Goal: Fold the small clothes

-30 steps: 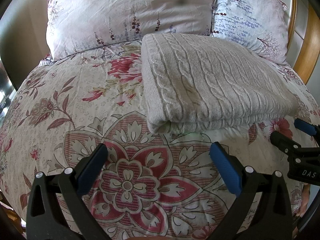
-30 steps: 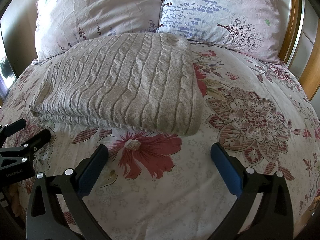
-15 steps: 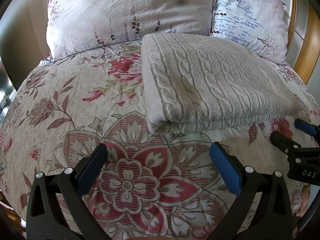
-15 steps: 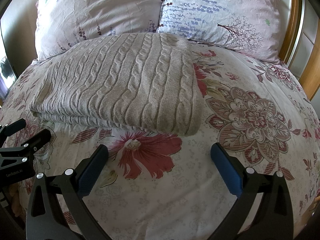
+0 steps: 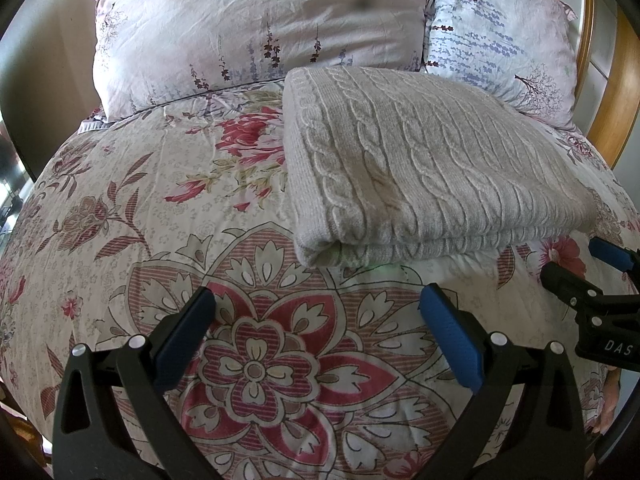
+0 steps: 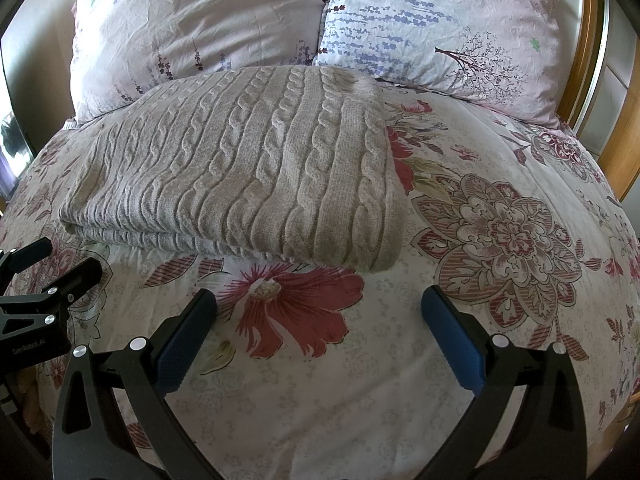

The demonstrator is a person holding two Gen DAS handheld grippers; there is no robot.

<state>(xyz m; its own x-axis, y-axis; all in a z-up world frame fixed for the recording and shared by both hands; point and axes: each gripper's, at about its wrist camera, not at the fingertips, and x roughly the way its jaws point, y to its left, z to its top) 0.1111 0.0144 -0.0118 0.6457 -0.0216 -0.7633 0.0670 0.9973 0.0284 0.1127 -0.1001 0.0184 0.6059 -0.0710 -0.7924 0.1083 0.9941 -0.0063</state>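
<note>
Left black gripper with blue pads (image 5: pixel 316 312) spread apart, empty, over floral quilt (image 5: pixel 160 208). Right gripper (image 6: pixel 318 312) likewise apart. Folded grey cable-knit sweater (image 6: pixel 256 168) just beyond, near edge free; bare quilt either side; pillows (image 6: pixel 200 28) behind.

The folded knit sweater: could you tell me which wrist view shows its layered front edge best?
The left wrist view: the sweater shows its rounded fold and stacked layers along the near edge. The right wrist view shows the same sweater mostly from its cabled top, layers visible only at its left corner.

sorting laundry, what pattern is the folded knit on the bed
Cable-knit, pale grey folded knit; clearest in the right wrist view.
</note>
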